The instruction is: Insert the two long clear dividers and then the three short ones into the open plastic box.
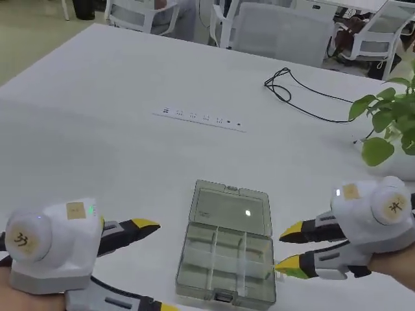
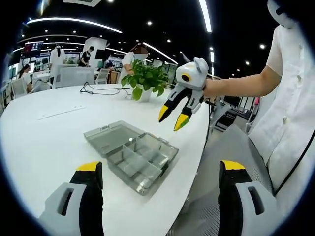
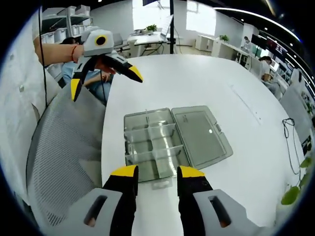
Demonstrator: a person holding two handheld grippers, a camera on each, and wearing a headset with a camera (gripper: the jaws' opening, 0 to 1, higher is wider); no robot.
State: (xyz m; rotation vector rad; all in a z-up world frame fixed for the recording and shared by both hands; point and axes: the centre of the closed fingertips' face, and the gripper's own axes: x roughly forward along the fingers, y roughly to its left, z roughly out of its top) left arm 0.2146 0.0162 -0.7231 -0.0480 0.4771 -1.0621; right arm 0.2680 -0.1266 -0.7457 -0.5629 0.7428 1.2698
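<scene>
The box (image 1: pixel 225 265) sits near the table's (image 1: pixel 97 129) front edge, dividers (image 1: pixel 228 249) in it, its lid (image 1: pixel 231 208) flat behind it. The left gripper (image 1: pixel 154 265) is at its left, the right gripper (image 1: pixel 288 247) at its right.

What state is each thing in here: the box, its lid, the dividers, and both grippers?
plastic box: open, resting on the table.
lid: folded back flat.
dividers: seated upright in the box, splitting it into compartments.
left gripper: open, empty, off to one side of the box.
right gripper: open, empty, close beside the box.
</scene>
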